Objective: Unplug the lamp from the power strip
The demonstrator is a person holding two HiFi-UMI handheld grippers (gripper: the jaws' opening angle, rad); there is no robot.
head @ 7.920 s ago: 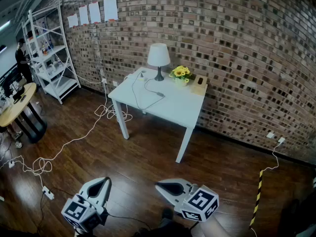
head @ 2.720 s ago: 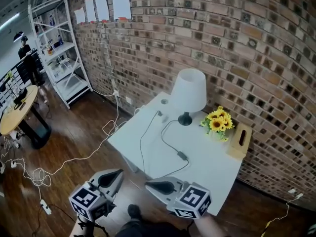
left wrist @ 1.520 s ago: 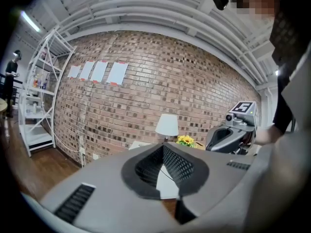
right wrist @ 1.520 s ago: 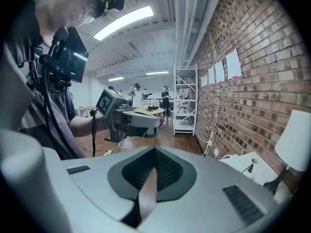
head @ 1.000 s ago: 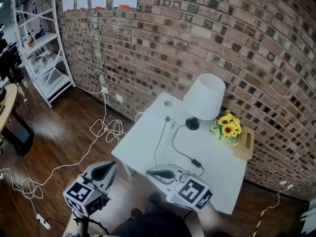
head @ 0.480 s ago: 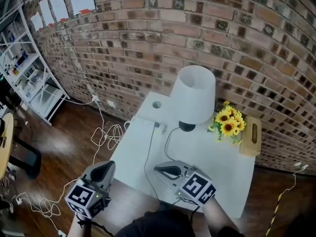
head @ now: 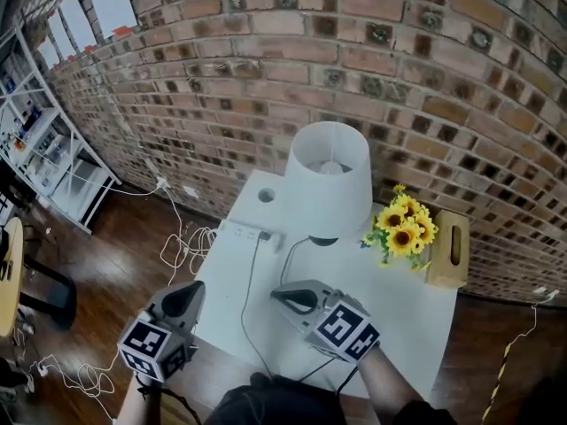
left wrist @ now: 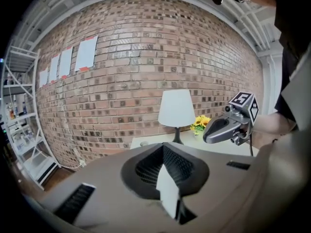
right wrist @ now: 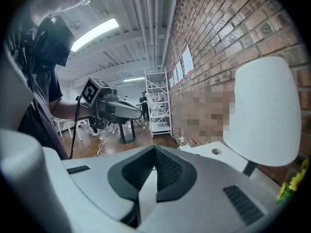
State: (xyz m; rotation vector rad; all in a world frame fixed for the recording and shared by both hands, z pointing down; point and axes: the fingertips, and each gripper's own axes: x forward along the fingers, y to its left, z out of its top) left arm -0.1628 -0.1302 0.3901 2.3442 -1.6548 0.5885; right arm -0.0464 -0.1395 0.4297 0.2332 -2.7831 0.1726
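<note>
Hovering near lamp (head: 330, 177): right tool (head: 285, 296), closed.

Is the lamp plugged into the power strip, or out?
Plugged in: the plug sits in the power strip beside the lamp.

The lamp (head: 328, 184) has a white shade over a dark stem and base. The table (head: 416, 308) under it is white, and so is the power strip (head: 245, 234). The flowers (head: 403, 228) are yellow with dark centres and green leaves, and the box (head: 448, 251) is light tan wood. The wall (head: 266, 87) is red-brown brick with pale mortar lines and carries white sheets (head: 111, 3) with a red-orange lower edge. The floor (head: 106, 282) is dark brown board. The left gripper (head: 195, 285) and right gripper (head: 276, 293) are grey, each with black-and-white square markers.
</note>
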